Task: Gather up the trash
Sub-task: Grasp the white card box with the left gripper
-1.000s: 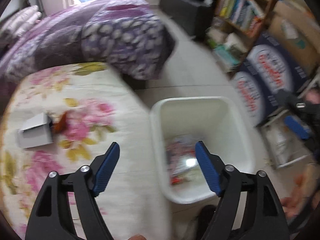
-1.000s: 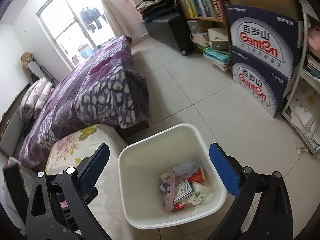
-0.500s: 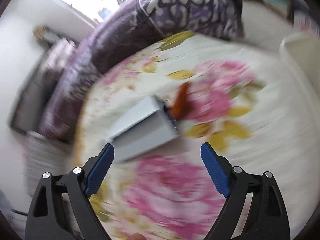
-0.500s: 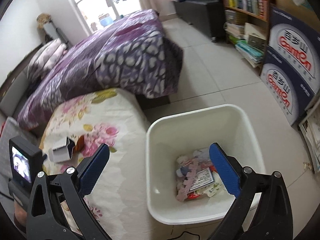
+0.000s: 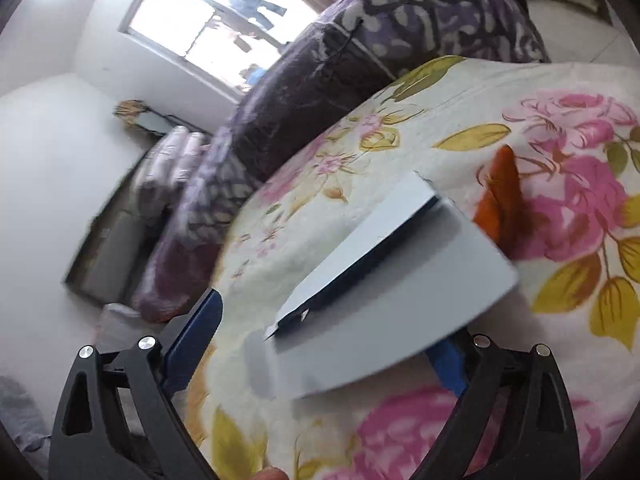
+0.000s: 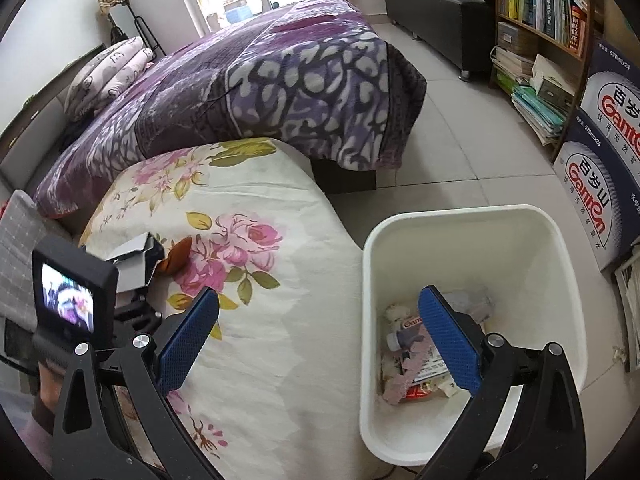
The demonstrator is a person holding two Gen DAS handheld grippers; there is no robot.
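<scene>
A pale grey open cardboard box (image 5: pixel 400 280) lies on the floral quilt (image 5: pixel 460 92), with an orange wrapper (image 5: pixel 500 200) just beyond it. My left gripper (image 5: pixel 324 328) is low over the quilt and its jaws are opening. The box sits between them, and no pad is seen pressing on it. The box's edge hides the right fingertip. In the right wrist view the box (image 6: pixel 136 260) and wrapper (image 6: pixel 178 258) lie at left, behind the left gripper's camera. My right gripper (image 6: pixel 318 294) is open and holds nothing, above the quilt's edge beside the white bin (image 6: pixel 472 216).
The bin holds several pieces of trash (image 6: pixel 412 352). A bed under a purple blanket (image 6: pixel 280 80) lies behind the quilt. Blue water cartons (image 6: pixel 600 184) and a bookshelf (image 6: pixel 540 40) line the right wall. Tiled floor (image 6: pixel 460 128) lies between bed and shelf.
My left gripper swung from above the bin over to the box on the quilt and dropped close to it. The right gripper shifted left, so the bin now sits at the right.
</scene>
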